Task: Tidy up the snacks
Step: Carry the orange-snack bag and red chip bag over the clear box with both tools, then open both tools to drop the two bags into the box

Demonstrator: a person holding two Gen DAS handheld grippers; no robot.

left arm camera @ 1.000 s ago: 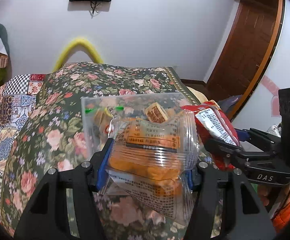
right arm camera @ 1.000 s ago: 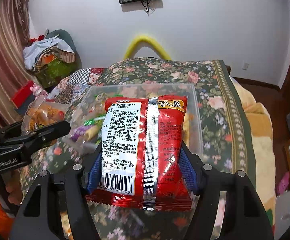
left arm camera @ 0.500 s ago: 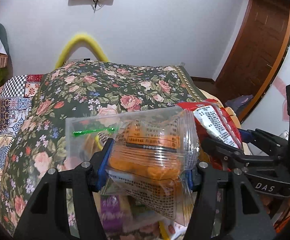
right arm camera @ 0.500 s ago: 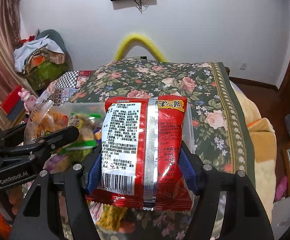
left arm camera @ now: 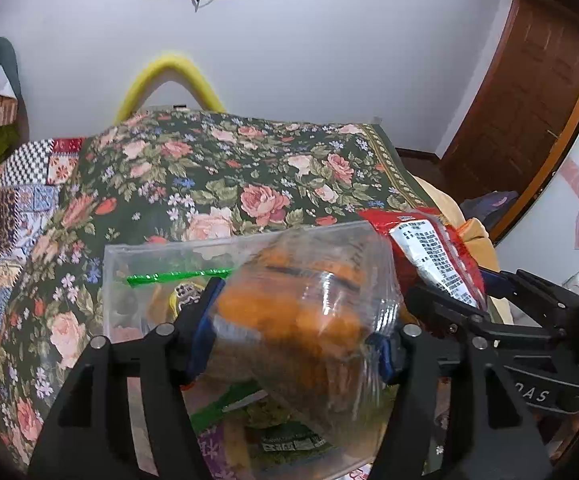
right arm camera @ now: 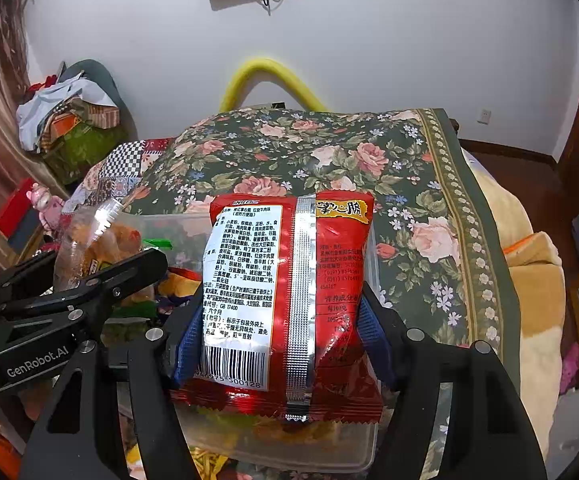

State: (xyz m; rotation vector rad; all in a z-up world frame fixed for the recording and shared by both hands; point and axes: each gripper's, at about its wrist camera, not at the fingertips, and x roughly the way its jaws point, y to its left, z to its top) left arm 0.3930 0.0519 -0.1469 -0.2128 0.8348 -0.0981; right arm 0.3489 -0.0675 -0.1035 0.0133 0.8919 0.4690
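Snacks fill a clear plastic bin [left arm camera: 145, 280] that stands on the floral bedspread [left arm camera: 217, 176]; inside it we see a green-edged packet [left arm camera: 177, 278], a yellow-labelled packet and further wrappers, too blurred to name. Our left gripper [left arm camera: 295, 342] is partly closed, its blue pads [left arm camera: 205, 332] pinching a transparent bag of orange snacks [left arm camera: 297, 308] just above the bin's contents. Our right gripper [right arm camera: 285, 332] is likewise partly closed on a red noodle packet [right arm camera: 289, 288], held upright with its printed back and barcode facing the camera, over the right part of the bin [right arm camera: 185, 226]. We see the two grippers side by side, close together but apart
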